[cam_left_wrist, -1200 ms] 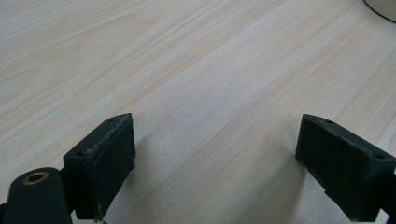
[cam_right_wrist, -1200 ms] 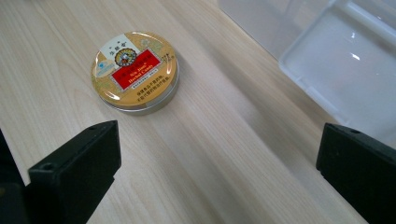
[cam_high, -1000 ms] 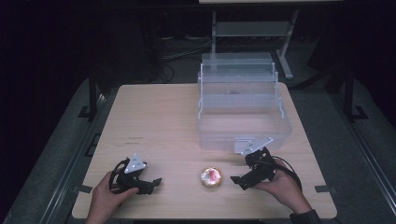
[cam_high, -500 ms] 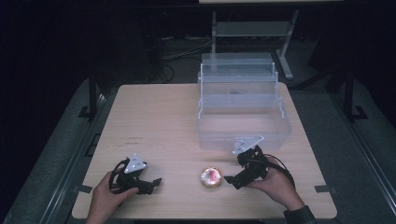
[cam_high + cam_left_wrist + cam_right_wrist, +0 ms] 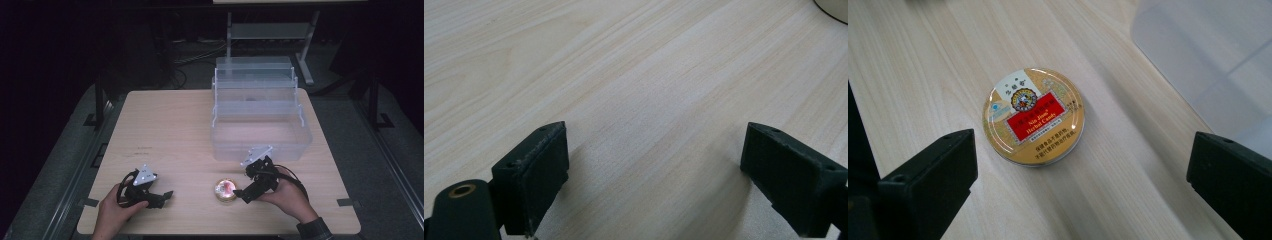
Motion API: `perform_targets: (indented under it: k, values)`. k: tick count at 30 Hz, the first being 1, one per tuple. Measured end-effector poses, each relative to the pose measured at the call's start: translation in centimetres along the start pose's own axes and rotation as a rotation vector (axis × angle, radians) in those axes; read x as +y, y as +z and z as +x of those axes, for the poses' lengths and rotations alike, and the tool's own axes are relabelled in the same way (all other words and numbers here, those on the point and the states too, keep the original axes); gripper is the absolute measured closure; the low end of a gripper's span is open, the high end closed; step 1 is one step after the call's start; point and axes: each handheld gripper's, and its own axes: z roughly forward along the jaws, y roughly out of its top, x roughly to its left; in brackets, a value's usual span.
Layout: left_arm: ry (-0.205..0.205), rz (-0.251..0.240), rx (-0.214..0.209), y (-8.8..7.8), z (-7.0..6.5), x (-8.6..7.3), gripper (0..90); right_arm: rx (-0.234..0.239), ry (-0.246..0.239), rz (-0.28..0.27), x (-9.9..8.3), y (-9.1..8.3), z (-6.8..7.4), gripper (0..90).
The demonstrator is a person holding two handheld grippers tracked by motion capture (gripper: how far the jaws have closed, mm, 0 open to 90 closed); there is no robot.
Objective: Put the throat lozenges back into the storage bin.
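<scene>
since the earlier frame the right gripper [image 5: 243,194] has slid toward the round candy tin [image 5: 226,190] and now sits just beside it, while the left gripper [image 5: 159,199] has stayed put near the table's front left corner. the tin lies flat on the table [image 5: 165,125] near the middle of its front edge, in front of the clear plastic bin [image 5: 260,135]. seen from the right gripper view, the tin [image 5: 1033,116] lies ahead of the wide-apart jaws and closer to the left one, not yet between them. the left gripper's jaws stand wide apart too, over bare wood [image 5: 644,100]. the likely trouble is a glancing grip: the tin is low, round and glossy, with a smooth metal lid and a thin rim, so flat black pads closing off-centre could push it skidding across the pale, fine-grained wood or pinch only the lid edge and let it pop free. the bin's frosted, rigid wall stands close on the right, so a wide swing might knock it.
</scene>
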Motion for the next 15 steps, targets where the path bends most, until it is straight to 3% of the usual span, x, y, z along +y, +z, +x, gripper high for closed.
perform_targets:
  k: [15]
  values:
    - [0.000, 0.000, 0.000, 0.0, 0.0, 0.0, 11.2, 0.027, -0.040, 0.030, 1.2, 1.8, 1.0, 0.0]
